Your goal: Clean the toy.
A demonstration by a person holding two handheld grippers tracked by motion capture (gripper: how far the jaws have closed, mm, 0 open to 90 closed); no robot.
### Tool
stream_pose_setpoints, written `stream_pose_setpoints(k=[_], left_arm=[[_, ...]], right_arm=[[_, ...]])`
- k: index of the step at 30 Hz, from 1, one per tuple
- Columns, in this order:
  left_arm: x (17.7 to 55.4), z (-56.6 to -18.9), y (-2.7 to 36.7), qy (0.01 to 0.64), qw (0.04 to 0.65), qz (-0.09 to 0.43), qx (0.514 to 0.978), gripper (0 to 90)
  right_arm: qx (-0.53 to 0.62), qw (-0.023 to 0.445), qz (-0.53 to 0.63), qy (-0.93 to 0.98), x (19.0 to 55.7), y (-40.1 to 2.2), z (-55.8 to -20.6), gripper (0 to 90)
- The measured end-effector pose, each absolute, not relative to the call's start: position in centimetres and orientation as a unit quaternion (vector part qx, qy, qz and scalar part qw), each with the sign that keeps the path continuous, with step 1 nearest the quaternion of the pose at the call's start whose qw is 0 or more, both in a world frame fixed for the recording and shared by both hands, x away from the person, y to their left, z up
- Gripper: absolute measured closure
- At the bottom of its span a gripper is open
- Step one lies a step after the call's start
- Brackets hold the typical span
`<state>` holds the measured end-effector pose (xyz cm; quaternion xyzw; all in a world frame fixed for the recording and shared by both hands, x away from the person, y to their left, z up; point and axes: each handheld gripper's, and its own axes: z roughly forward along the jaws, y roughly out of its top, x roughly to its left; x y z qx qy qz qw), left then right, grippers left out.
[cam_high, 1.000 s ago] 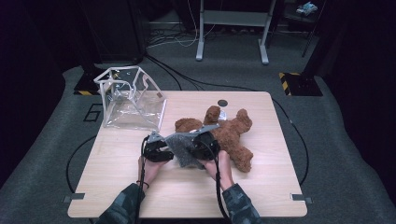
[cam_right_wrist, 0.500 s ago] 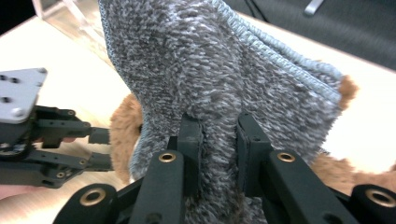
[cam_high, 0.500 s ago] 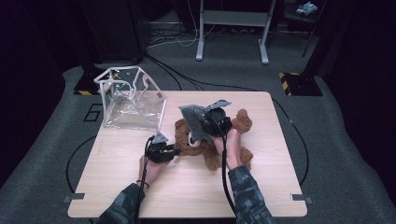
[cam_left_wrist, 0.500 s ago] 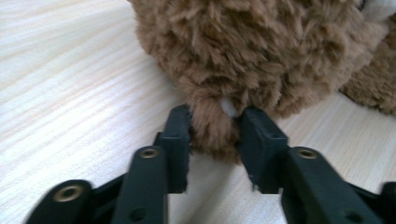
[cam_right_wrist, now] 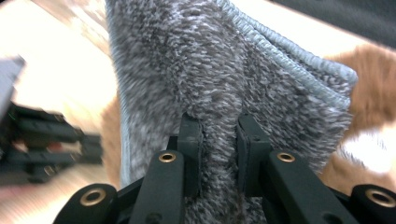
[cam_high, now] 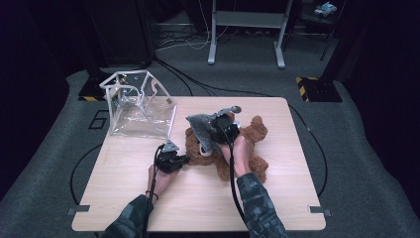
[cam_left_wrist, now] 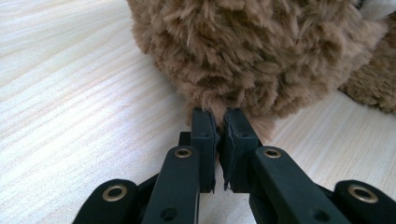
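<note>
On the wooden table (cam_high: 277,198), one brown teddy bear (cam_high: 250,136) was laid near the middle, slightly toward the right edge, with a wide strip of bare wood left along the near edge and more open surface at the far right corner. One clear plastic box (cam_high: 141,106) was stood at the far left corner, its base close to the table's left and far edges and well apart from the bear. Two grippers were counted. The left gripper (cam_left_wrist: 217,126) was kept low on the table beside the bear; its jaws had just been closing and were seen pinched on a tuft of the bear's fur at its rounded end, almost no gap being left between them. The right gripper (cam_right_wrist: 219,126) was held above the bear, its jaws clamped on a fold of one grey cloth (cam_high: 203,126), which was hung raised over the bear's middle, its stitched hem seen in the right gripper view. Two hands and two sleeved forearms were brought in over the near edge. Around the table, dark carpet and trailing cables were seen.
</note>
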<state>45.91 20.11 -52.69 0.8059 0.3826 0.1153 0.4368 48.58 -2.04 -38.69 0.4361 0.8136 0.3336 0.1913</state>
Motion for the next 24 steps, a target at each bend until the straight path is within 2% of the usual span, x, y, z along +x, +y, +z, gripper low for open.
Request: stream_pose_setpoints(k=[3, 7, 10, 15, 19, 20, 24], left_arm=[[45.9, -52.7, 20.0, 0.387, 0.439, 0.116, 0.802, 84.0], [45.9, -52.7, 20.1, 0.387, 0.437, 0.120, 0.803, 84.6], [46.0, -52.7, 20.1, 0.388, 0.436, 0.118, 0.803, 84.8], [45.9, -52.7, 20.1, 0.389, 0.437, 0.114, 0.803, 84.8], [45.9, -52.7, 20.0, 0.392, 0.435, 0.113, 0.803, 84.9], [45.9, -52.7, 20.1, 0.391, 0.435, 0.117, 0.802, 84.9], [45.9, -52.7, 20.2, 0.393, 0.440, 0.116, 0.799, 84.9]], right_arm=[[0.425, 0.175, 0.336, 0.822, 49.5, -0.7, -38.9, 74.6], [0.427, 0.217, 0.280, 0.832, 51.0, -0.1, -40.5, 75.1], [0.452, 0.223, 0.263, 0.823, 52.0, -0.9, -40.4, 75.3], [0.435, 0.181, 0.333, 0.816, 50.7, -0.7, -38.0, 75.6], [0.409, 0.195, 0.291, 0.842, 50.2, 0.9, -39.5, 75.7], [0.414, 0.212, 0.271, 0.843, 50.5, 0.2, -40.1, 75.8], [0.439, 0.220, 0.271, 0.828, 50.6, -2.3, -40.6, 75.8]])
